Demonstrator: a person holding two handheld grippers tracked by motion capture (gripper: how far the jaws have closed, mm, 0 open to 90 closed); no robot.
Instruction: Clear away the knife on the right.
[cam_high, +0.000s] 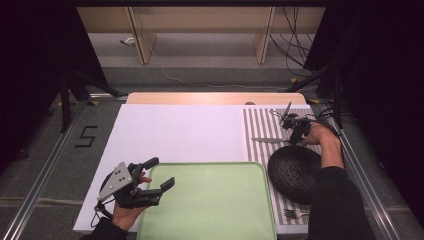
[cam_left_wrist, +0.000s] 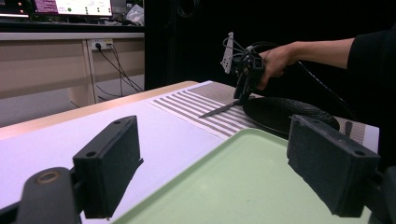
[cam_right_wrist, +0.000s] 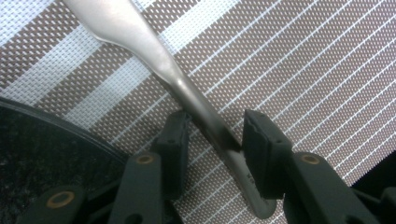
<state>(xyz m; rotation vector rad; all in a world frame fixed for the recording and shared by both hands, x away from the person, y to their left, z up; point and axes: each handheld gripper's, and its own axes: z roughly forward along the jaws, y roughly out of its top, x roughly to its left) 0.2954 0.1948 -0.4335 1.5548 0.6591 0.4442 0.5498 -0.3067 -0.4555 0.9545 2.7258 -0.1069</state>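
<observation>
From the high view I see my left gripper (cam_high: 159, 174) at the near left corner of the pale green rectangular plastic tray (cam_high: 210, 200), its jaws spread wide over the tray's rim with nothing between them. The tray's flat bed is bare. To its right sits the round black ribbed plate (cam_high: 294, 172) on the brown-and-white striped woven placemat (cam_high: 260, 130); its visible part carries nothing, though my right sleeve covers its near edge. A small silver metal fork (cam_high: 296, 214) lies on the mat just near of the plate. My right gripper (cam_high: 296, 138) reaches down beyond the plate onto the silver table knife (cam_high: 270, 140), which lies flat on the mat, blade pointing left.

In the left gripper view, my own jaws stand far apart above the tray's near edge (cam_left_wrist: 243, 182). Farther off, the right gripper (cam_left_wrist: 243, 95) points down at the knife (cam_left_wrist: 219, 109) beside the plate (cam_left_wrist: 285, 114).

In the right gripper view, the jaws straddle the knife's handle (cam_right_wrist: 205, 116); one pad touches it, the other stands slightly off, so I cannot tell whether the grip is closed. The plate's rim (cam_right_wrist: 46, 126) shows at lower left.
</observation>
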